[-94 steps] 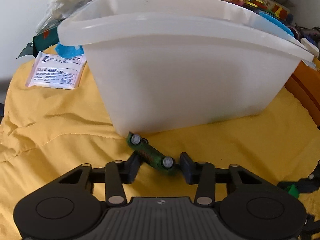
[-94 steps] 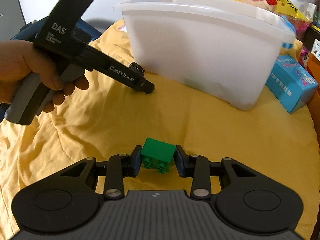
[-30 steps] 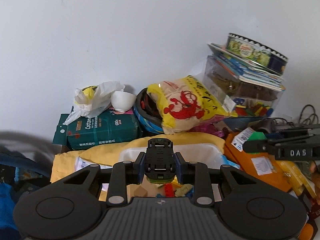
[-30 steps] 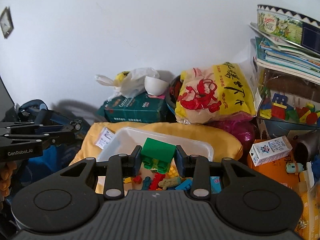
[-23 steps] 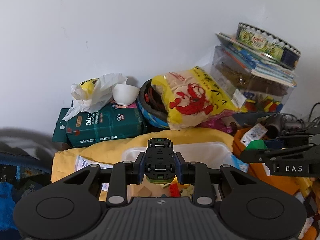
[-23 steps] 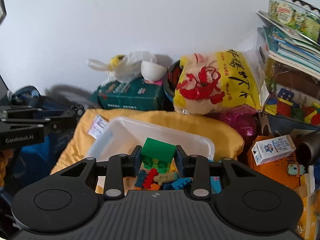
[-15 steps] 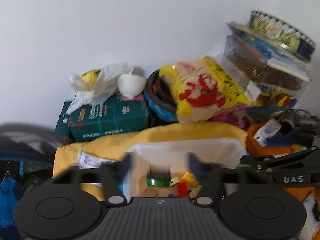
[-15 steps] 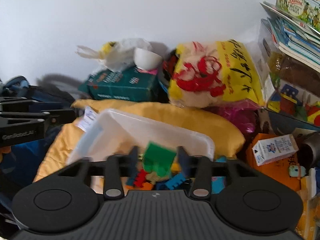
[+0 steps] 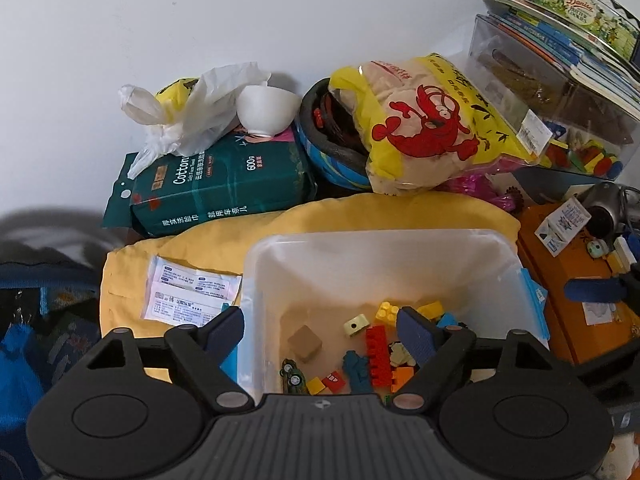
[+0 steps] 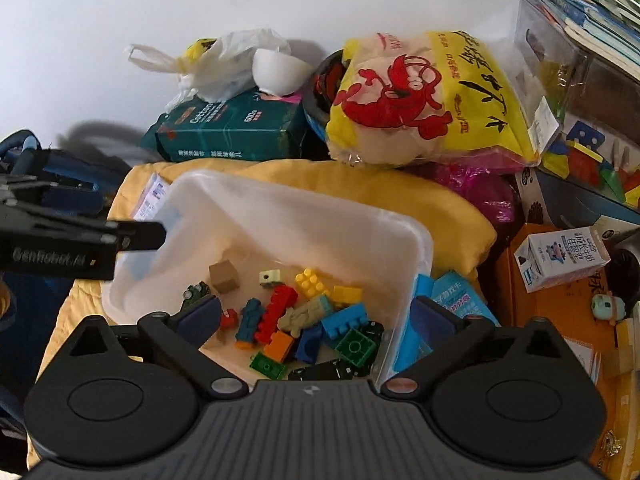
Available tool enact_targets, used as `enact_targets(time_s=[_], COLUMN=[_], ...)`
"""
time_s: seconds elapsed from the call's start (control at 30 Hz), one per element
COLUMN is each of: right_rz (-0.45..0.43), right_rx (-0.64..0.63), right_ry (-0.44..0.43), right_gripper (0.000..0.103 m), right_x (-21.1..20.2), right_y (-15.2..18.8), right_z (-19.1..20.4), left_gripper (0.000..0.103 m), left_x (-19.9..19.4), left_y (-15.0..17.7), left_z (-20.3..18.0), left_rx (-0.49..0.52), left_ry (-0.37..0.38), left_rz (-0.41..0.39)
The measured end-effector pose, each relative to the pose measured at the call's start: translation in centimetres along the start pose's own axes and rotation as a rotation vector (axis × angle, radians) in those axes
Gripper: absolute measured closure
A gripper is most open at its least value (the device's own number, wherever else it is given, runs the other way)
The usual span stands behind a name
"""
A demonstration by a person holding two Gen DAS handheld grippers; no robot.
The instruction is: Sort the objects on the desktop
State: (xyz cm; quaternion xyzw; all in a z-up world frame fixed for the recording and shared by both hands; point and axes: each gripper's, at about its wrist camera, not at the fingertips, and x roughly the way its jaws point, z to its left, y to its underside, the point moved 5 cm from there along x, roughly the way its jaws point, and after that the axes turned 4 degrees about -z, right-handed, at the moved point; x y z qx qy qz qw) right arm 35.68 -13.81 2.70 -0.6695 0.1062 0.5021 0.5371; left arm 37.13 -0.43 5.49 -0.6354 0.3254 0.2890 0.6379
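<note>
Left gripper (image 9: 320,330), seen along its own fingers: jaws opening wide above the translucent plastic bin (image 9: 384,240), nothing between the pads. Small green toy car (image 9: 293,376) lying on its side on the bin floor, near the left wall, just beside a tan cube (image 9: 305,343) and clear of both fingers. Red brick (image 9: 378,354) and yellow brick (image 9: 387,312) among the loose pieces further right.

Right gripper (image 10: 316,316), same bin (image 10: 424,240) from the other side: jaws likewise opening, pads spread to either edge of the pile, gripping nothing. Green brick (image 10: 356,346) resting studs-up on the heap beside a blue brick (image 10: 344,320) — apparently touching it, though the overlap is hard to judge through the lens distortion. Black toy chassis (image 10: 320,370) at the near edge of the pile.

Body of the left tool (image 10: 76,246) entering from the left, level with the bin's rim.

Bin standing on a yellow quilt (image 9: 192,248). Behind it, against the white wall — a green tissue pack (image 9: 224,184), a white bowl (image 9: 266,110) on top of it, a yellow snack bag (image 9: 432,120). White sachets (image 9: 188,296) flat on the quilt, left of the bin. Milk carton (image 10: 560,256) on an orange box at right.
</note>
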Motion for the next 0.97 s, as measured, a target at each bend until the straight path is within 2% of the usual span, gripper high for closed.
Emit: enact_targets(time_s=[0.43,0.97], right_rz=[-0.005,0.008], right_rx=[-0.059,-0.052], right_ry=[0.018,0.041], right_gripper=[0.000,0.000], right_x=[-0.6,-0.7], right_y=[0.2,1.9], right_z=[0.8,0.5], left_gripper=[0.017,0.017], left_x=[1.0,0.5], left_y=[0.2,0.3], left_z=[-0.4,-1.0], left_rx=[-0.002,0.009], left_ry=[-0.035,-0.025], left_rz=[0.061,0.032])
